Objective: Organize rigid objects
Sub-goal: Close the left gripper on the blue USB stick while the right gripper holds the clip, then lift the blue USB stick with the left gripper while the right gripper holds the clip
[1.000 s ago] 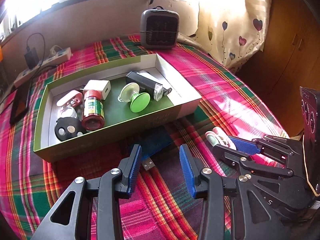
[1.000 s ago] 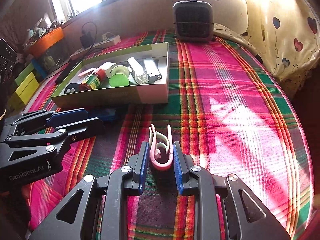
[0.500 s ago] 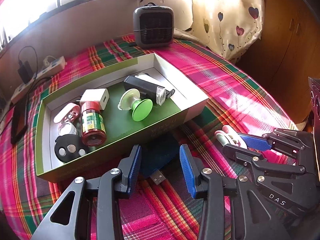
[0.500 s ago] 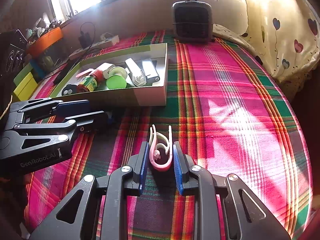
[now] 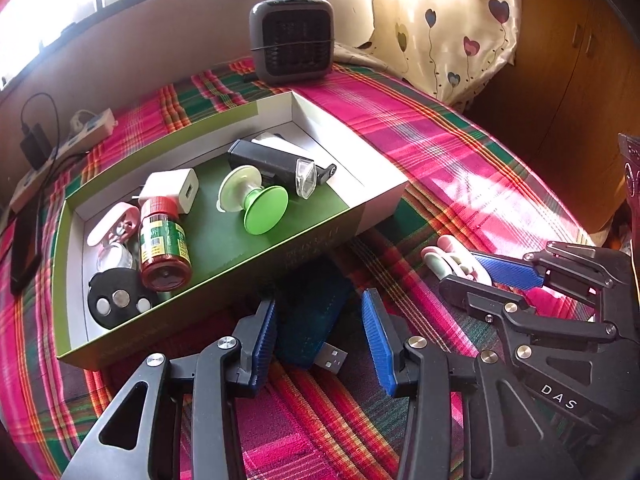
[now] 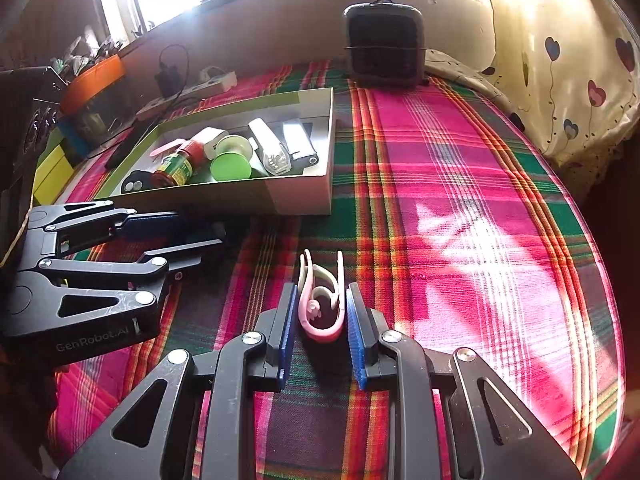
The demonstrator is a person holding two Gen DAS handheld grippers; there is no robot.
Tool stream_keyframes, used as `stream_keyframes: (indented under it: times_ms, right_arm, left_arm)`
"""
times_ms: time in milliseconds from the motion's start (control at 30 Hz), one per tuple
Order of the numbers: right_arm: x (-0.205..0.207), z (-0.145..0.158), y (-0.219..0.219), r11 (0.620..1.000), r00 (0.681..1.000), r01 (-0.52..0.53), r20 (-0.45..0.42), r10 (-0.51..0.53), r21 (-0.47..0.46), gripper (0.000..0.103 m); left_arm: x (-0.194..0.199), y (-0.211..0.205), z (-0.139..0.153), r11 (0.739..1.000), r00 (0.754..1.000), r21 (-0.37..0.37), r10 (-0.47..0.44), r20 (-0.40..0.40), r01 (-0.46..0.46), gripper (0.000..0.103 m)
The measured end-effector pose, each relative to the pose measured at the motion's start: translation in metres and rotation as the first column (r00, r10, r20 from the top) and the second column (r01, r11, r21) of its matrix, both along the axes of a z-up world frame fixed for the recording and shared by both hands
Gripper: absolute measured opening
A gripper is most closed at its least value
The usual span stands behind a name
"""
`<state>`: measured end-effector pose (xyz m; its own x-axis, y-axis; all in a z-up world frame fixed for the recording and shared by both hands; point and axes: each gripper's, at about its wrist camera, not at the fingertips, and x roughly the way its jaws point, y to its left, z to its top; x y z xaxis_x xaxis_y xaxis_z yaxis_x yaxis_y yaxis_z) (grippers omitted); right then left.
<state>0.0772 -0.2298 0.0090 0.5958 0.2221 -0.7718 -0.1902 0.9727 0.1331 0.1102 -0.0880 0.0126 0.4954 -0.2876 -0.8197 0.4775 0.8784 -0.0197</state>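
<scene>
Left wrist: jaws spread around blue USB device [image 5: 310, 314] beside box [image 5: 224, 280] | right jaws pinching pink clip [image 6: 322, 304]

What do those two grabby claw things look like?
Both are black frames with triangle-shaped cut-outs and shiny silver bolts. Each finger ends in a ribbed blue pad. The left gripper has "GenRobot.AI" printed on its side, and the right gripper shows the letters "DAS". No cables or sleeves show.
</scene>
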Motion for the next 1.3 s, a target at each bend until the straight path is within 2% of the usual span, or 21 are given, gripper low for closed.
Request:
stream_keyframes:
  times_ms: [67,233,400,667,867,1300]
  right_arm:
    - [0.0,0.0,0.0,1.0,1.0,-0.001,0.0,0.001,-0.001,0.025]
    - [0.0,0.001,0.001,1.0,1.0,0.0,0.001,0.0,0.0,0.025]
    - [0.001,0.001,0.001,1.0,1.0,0.0,0.002,0.0,-0.001,0.025]
    - [0.002,0.001,0.001,1.0,1.0,-0.002,0.005,0.002,-0.008,0.025]
    - [0.003,0.001,0.001,1.0,1.0,-0.002,0.006,0.002,-0.013,0.025]
    - [0.002,0.0,0.002,1.0,1.0,-0.004,0.007,0.004,-0.023,0.025]
  left_arm:
    - [0.0,-0.001,-0.003,1.0,1.0,0.008,0.004,-0.008,-0.004,0.041]
    - [0.004,0.003,-0.004,0.999,0.999,-0.027,0.027,-0.016,-0.028,0.041]
    - [0.003,0.001,-0.005,0.999,1.0,-0.018,0.031,-0.007,-0.031,0.041]
    - [0.004,0.007,-0.005,0.998,0.998,-0.023,0.059,0.004,-0.059,0.027]
    - [0.003,0.009,-0.005,0.997,0.998,-0.025,0.068,0.015,-0.068,0.022]
    - [0.0,0.012,-0.004,0.996,0.996,-0.042,0.085,0.02,-0.085,0.021]
